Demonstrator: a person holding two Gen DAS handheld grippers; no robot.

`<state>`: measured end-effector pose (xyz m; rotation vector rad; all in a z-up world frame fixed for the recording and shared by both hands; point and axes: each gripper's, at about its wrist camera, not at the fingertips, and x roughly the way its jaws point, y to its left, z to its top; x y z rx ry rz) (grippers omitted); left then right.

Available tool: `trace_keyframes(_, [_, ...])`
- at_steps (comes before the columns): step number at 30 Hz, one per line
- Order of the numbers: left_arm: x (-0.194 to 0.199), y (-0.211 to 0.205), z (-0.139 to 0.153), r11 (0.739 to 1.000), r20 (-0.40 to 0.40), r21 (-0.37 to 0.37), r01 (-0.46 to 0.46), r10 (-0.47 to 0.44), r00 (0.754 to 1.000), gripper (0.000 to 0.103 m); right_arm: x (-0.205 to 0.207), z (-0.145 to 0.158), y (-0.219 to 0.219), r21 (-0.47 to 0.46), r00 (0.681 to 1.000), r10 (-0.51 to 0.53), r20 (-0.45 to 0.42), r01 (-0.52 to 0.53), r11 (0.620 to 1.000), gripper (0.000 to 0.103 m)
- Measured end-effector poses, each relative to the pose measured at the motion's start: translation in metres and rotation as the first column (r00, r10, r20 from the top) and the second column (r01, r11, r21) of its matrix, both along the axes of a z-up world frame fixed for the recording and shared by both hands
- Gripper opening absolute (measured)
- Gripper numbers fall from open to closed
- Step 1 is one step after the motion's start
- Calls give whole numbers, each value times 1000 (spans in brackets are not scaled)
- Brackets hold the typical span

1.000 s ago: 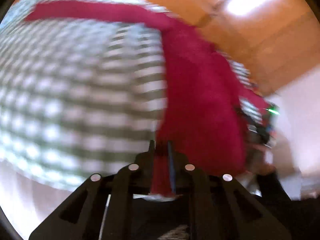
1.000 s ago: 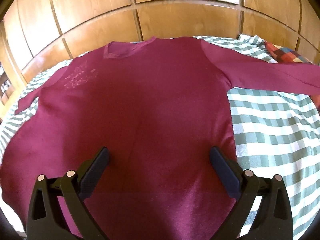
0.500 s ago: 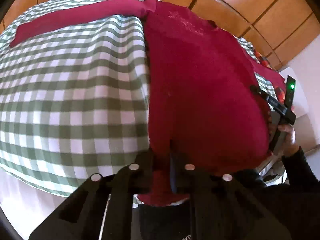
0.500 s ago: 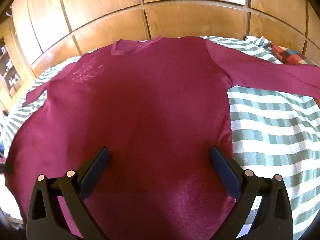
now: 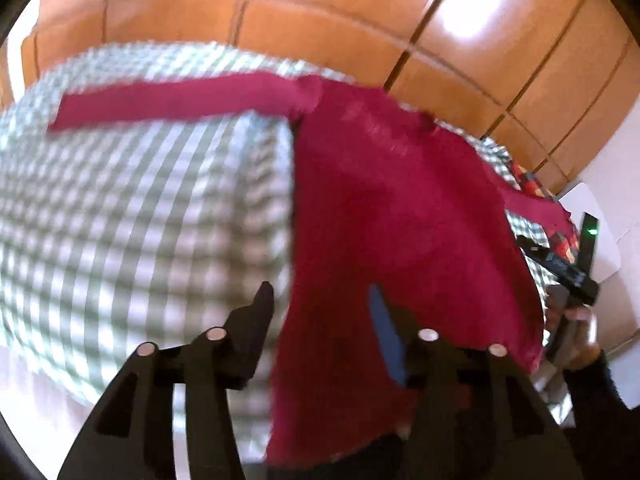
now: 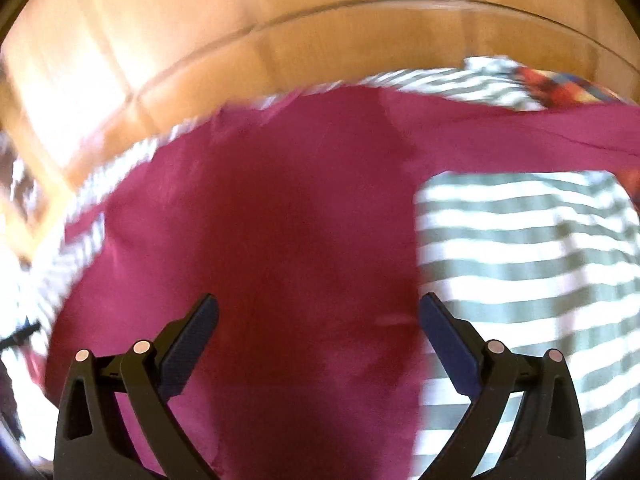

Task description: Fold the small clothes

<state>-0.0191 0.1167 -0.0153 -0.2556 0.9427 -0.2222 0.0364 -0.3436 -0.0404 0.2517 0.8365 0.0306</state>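
Observation:
A maroon long-sleeved shirt [image 5: 392, 208] lies flat on a green-and-white checked bedspread [image 5: 140, 220], one sleeve stretched out to the left [image 5: 180, 98]. My left gripper [image 5: 320, 300] is open over the shirt's lower left hem, holding nothing. In the right wrist view the shirt [image 6: 280, 220] fills the middle, its other sleeve [image 6: 520, 132] reaching right. My right gripper [image 6: 318, 312] is open wide above the shirt's lower right part. Both views are blurred by motion.
Wooden wall panels [image 5: 320, 20] stand behind the bed. A multicoloured checked cushion [image 6: 560, 84] lies at the far right of the bedspread [image 6: 520, 260]. The right gripper and the hand holding it [image 5: 568, 280] show at the right edge of the left wrist view.
My left gripper was shut on the shirt's hem and has opened, letting it go. Both cameras have swung, and the right gripper stays open.

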Motion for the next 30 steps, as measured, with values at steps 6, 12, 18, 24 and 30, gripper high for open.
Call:
trace_keyframes(6, [49,-69,-3,993,22,68,94,-96,995,56,-7,23,-136,133,913,-408,11,403,906,60])
trace_keyframes(12, [74,-122,-26,982,-37,64,179,-177,984,57,-16,51,-244,221,749,-660,50,637,739,57])
trace_keyframes(18, [84,-145,-35,976,-35,85,198,-196,980,75,8,44,-300,221,653,-757,-14,741,634,57])
trace_keyframes(24, [93,-145,-42,980,-59,53,191,-188,980,81,34,56,-306,107,679,-734,-6,730,675,7])
trace_keyframes(30, [98,-142,-42,983,-51,-1,186,-186,981,84,77,113,-238,36,829,-538,153,540,841,6])
